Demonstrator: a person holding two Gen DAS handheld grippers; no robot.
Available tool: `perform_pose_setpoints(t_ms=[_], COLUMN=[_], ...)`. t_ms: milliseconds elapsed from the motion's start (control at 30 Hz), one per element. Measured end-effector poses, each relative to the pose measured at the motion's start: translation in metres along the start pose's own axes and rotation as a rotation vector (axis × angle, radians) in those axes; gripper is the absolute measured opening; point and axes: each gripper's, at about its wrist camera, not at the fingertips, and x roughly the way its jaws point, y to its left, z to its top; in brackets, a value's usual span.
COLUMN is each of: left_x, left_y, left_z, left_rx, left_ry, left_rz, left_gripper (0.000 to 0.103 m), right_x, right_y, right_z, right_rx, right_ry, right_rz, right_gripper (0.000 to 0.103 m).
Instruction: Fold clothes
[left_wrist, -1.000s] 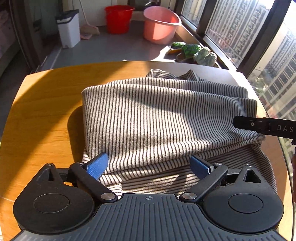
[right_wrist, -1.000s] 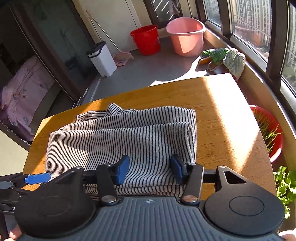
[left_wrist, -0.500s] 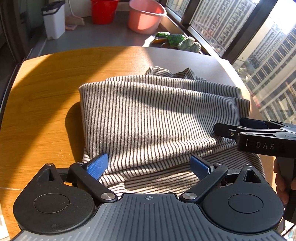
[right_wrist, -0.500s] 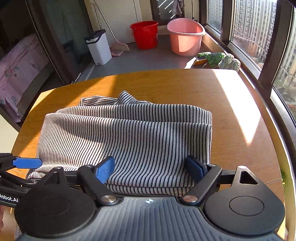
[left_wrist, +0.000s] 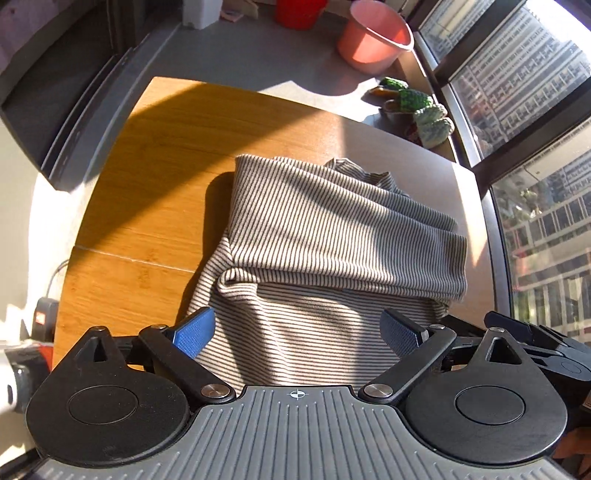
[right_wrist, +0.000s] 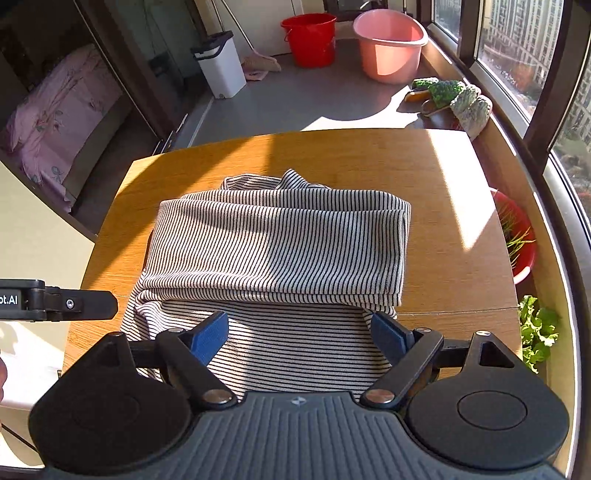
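A black-and-white striped garment (left_wrist: 332, 236) (right_wrist: 273, 251) lies folded over itself on the wooden table (left_wrist: 162, 155) (right_wrist: 443, 177), its upper layer doubled back and a looser layer spilling toward the near edge. My left gripper (left_wrist: 297, 332) hangs above that near layer with its blue pads wide apart and no cloth between them. My right gripper (right_wrist: 299, 338) is likewise raised over the near edge, jaws spread wide, holding nothing. The left gripper's black finger (right_wrist: 85, 304) shows at the left of the right wrist view.
Beyond the table stand a pink basin (right_wrist: 389, 44), a red bucket (right_wrist: 310, 38) and a white bin (right_wrist: 219, 62). Knitted slippers (right_wrist: 450, 98) lie by the window. A red tub of greens (right_wrist: 517, 236) sits right of the table. A bed (right_wrist: 55, 114) is at far left.
Both grippers rose and pulled back from the garment, which now looks smaller and farther away. The right jaws spread wider and let go of the cloth. The left view rolled.
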Motion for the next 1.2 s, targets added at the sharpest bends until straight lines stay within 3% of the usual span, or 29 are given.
perform_pose_setpoints(t_ms=[100,167,267,433,533,767,967,1100,1200], left_x=[-0.016,-0.023,-0.026,-0.019,0.004,0.049,0.070,0.084,0.097], left_y=[-0.010,-0.016,-0.019,-0.025,-0.020,-0.009,-0.008,-0.012,-0.010], left_z=[-0.006,-0.008,-0.007,-0.001,0.002,0.004,0.018,0.028,0.029], left_rx=[0.029,0.045,0.027,0.111,0.141,0.180,0.159,0.143,0.028], left_ry=[-0.028,-0.054,-0.033,-0.042,0.009,0.098,0.136,0.114,0.132], left_rz=[0.063,0.102,0.092,0.068,0.017,-0.031,-0.046,-0.018,-0.006], left_gripper=[0.102,0.103,0.103,0.103,0.103,0.103,0.103,0.103,0.103], right_x=[-0.014,-0.021,-0.018,0.008,0.029,0.065,0.092,0.106,0.106], right_y=[0.008,0.012,0.019,0.003,-0.009,-0.036,-0.048,-0.053,-0.055], right_z=[0.007,0.011,0.007,-0.002,-0.010,-0.013,-0.001,0.009,0.018], right_rx=[-0.061,-0.105,-0.187,-0.070,-0.003,0.109,0.023,-0.034,-0.093], right_ry=[-0.017,-0.013,-0.030,0.011,0.034,0.092,0.130,0.081,0.078], right_rz=[0.040,0.073,0.011,-0.019,-0.058,-0.169,-0.239,-0.191,-0.169], right_gripper=[0.102,0.102,0.102,0.102,0.102,0.088,0.079,0.079,0.079])
